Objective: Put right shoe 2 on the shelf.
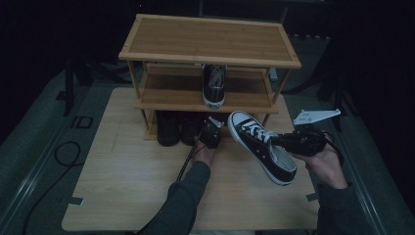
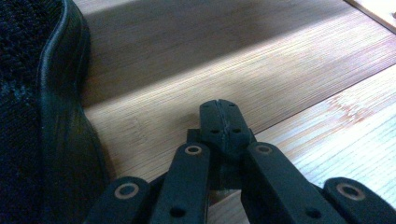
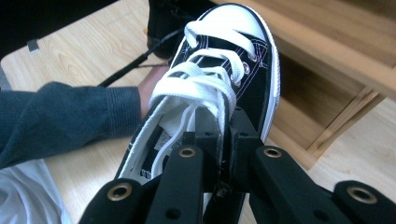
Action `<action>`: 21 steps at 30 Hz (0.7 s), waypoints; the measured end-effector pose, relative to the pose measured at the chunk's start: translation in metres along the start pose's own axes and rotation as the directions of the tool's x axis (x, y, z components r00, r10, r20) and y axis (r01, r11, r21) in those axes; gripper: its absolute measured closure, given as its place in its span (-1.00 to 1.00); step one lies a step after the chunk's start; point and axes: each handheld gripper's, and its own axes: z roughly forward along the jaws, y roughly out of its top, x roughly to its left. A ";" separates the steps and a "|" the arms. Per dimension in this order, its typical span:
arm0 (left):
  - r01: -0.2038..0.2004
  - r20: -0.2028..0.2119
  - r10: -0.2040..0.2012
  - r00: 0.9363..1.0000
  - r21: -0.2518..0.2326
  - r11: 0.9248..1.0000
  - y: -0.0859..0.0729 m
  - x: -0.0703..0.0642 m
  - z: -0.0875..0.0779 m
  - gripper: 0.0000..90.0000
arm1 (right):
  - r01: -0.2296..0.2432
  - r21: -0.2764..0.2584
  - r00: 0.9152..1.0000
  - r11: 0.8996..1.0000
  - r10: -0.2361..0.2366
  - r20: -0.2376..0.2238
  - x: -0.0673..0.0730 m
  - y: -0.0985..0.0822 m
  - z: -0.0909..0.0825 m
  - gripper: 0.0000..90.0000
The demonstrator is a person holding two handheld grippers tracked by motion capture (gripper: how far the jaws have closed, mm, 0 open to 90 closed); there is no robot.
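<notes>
A black sneaker with a white toe cap and white laces (image 1: 261, 145) hangs tilted above the table's right side, toe toward the rack. My right gripper (image 1: 275, 140) is shut on its side wall beside the eyelets; in the right gripper view the jaws (image 3: 224, 122) pinch that wall of the sneaker (image 3: 233, 51). A matching black sneaker (image 1: 214, 85) stands on the rack's middle shelf. My left gripper (image 1: 212, 126) sits low at the bottom shelf. Its jaws (image 2: 219, 110) are shut with nothing between them, beside a dark shoe (image 2: 51, 116).
The wooden shoe rack (image 1: 210, 39) stands at the table's far edge, its top shelf bare. Two dark shoes (image 1: 168, 128) stand on the bottom shelf's left part. The light wooden table (image 1: 122, 186) stretches toward me. A black cable (image 1: 66, 152) lies on the grey floor at left.
</notes>
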 end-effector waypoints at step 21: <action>-0.006 0.002 0.006 1.000 0.004 1.000 0.000 0.001 0.000 1.00 | -0.030 -0.045 0.990 0.999 0.036 0.139 -0.027 0.051 0.022 0.91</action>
